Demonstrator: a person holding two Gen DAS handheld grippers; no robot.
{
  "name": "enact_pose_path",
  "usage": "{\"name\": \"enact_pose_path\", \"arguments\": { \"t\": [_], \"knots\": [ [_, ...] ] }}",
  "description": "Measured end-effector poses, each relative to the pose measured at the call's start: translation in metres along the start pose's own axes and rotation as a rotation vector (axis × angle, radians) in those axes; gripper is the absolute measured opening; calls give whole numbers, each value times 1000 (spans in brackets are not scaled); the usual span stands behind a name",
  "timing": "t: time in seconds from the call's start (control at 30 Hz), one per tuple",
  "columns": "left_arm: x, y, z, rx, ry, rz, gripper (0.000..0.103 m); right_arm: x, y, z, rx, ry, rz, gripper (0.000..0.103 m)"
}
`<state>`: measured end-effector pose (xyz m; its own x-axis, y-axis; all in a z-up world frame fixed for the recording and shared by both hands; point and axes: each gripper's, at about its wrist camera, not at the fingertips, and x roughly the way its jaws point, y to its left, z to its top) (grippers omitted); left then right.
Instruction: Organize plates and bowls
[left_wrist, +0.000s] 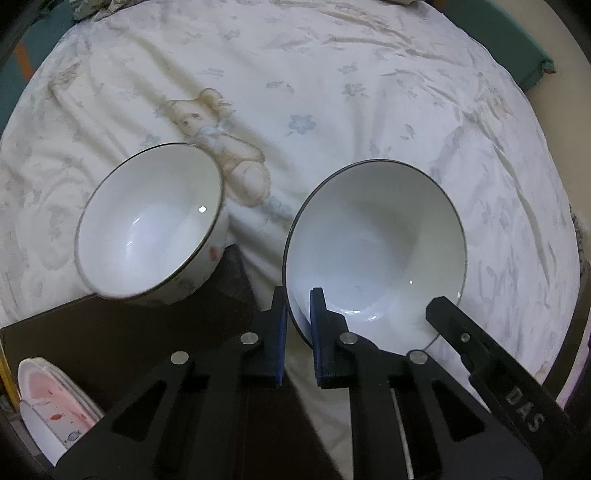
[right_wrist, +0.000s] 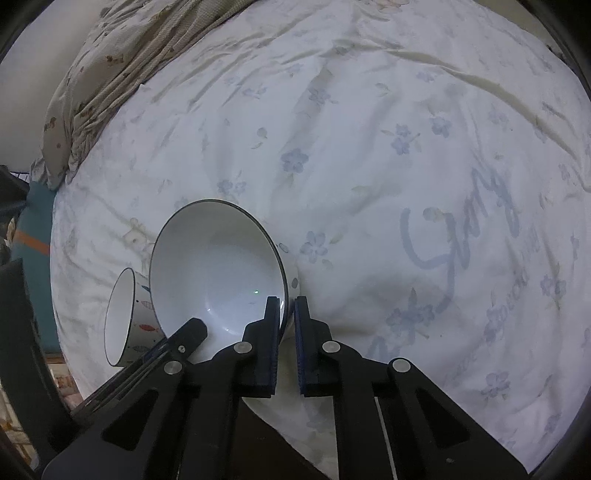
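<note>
A wide white bowl (left_wrist: 376, 243) with a thin dark rim lies on the flowered bedsheet (left_wrist: 332, 92). My left gripper (left_wrist: 299, 302) is shut on the bowl's left rim, one blue pad inside the bowl and one outside. My right gripper (right_wrist: 286, 306) is shut on the opposite rim of the wide bowl (right_wrist: 218, 266). Each gripper shows in the other's view: the right gripper (left_wrist: 443, 312) at the bowl's right edge, the left gripper (right_wrist: 192, 328) at its left edge. A smaller, deeper white bowl (left_wrist: 147, 221) with a fish pattern leans tilted just left of the wide one, also seen as the small bowl (right_wrist: 122, 317).
A dark low surface (left_wrist: 110, 343) juts in at the bed's near left edge, under the small bowl's side. A stack of pink and white plates (left_wrist: 48, 402) stands at its near left corner. A crumpled blanket (right_wrist: 110, 74) lies at the far left of the bed.
</note>
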<state>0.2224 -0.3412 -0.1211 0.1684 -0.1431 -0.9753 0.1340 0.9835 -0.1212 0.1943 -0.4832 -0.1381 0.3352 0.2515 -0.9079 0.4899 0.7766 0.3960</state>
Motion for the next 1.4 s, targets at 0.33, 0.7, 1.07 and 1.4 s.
{"name": "enact_pose_path", "arguments": {
  "t": [0.33,0.7,1.07,1.4],
  "knots": [
    [-20,51,-50,-53,51,30,11,2,17,-50,-116,97,14,8],
    [-37,80,-99,-57,82,32,10,-8,27,-98,-235,152,42,6],
    [-33,88,-90,-63,81,73,12,-6,34,-105,-217,196,98,12],
    [-14,89,-70,-49,116,95,10,6,39,-106,-243,217,61,12]
  ]
}}
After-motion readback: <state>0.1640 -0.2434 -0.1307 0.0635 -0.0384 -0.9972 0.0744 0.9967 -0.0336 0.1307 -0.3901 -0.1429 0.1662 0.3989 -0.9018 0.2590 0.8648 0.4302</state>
